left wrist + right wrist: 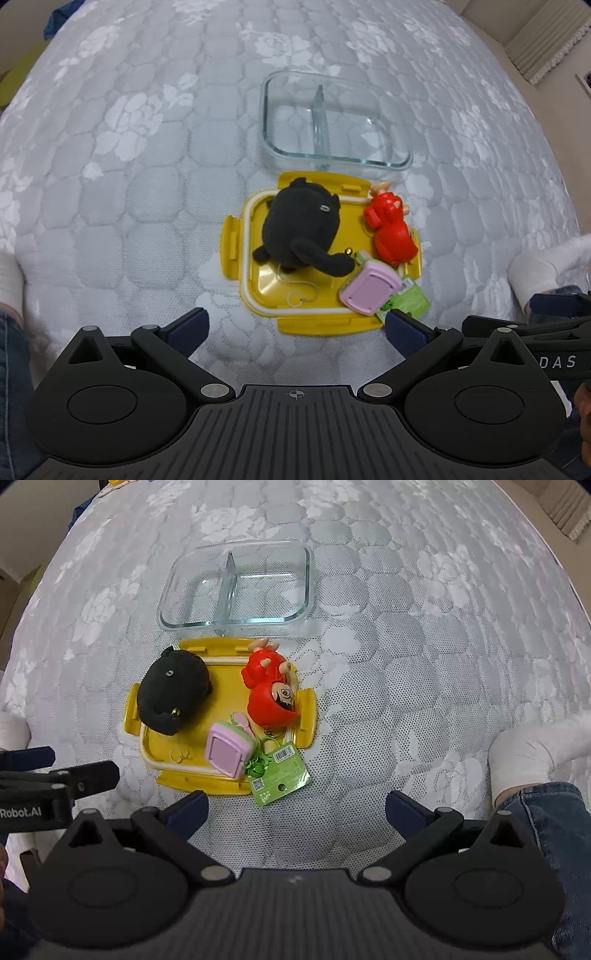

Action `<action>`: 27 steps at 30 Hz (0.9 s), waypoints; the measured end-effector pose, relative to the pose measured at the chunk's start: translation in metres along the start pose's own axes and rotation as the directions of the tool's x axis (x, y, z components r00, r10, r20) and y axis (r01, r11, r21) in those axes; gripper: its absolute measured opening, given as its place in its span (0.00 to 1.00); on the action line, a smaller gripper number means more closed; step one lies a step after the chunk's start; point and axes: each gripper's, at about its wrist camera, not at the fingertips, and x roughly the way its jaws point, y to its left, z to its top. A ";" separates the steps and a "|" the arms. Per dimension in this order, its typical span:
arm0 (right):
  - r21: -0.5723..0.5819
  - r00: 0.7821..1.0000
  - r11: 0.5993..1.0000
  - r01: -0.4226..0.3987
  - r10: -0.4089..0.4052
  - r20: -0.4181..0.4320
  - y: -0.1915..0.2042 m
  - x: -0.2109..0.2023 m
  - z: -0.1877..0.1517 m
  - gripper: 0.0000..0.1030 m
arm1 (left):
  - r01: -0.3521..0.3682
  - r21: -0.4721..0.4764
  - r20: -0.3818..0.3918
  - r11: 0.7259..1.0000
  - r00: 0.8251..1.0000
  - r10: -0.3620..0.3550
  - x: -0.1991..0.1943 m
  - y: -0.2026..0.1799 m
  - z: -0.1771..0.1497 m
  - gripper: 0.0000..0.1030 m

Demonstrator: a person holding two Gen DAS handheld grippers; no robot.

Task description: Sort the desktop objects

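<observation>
currently both the left gripper and right gripper gape wide, holding nothing; the pink toy on the yellow lid lies upper left of our right jaws, the divided glass container beyond.

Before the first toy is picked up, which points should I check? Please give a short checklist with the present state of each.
1. Left gripper open, holding nothing: ok.
2. Right gripper open, holding nothing: ok.
3. Glass container empty, both compartments free: ok.
4. Black plush, red figure and pink toy all on the yellow lid: ok.
5. Pink toy apart from its neighbours: not ok; it lies against the green tag.
6. Which toy goes in which compartment: cannot tell.
</observation>
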 end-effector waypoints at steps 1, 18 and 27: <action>-0.001 1.000 1.000 0.001 -0.001 0.000 0.001 0.000 0.000 1.00 | 0.003 -0.001 -0.003 1.000 1.000 -0.003 0.000 0.000 0.000 1.00; -0.016 0.999 0.999 -0.034 0.034 0.014 -0.004 0.006 -0.002 1.00 | 0.013 0.006 -0.014 1.000 1.000 -0.013 0.001 -0.002 -0.002 1.00; -0.067 0.998 0.996 -0.058 0.060 0.025 -0.009 0.020 0.025 1.00 | -0.030 0.051 -0.007 0.998 1.000 0.030 0.006 -0.005 0.001 1.00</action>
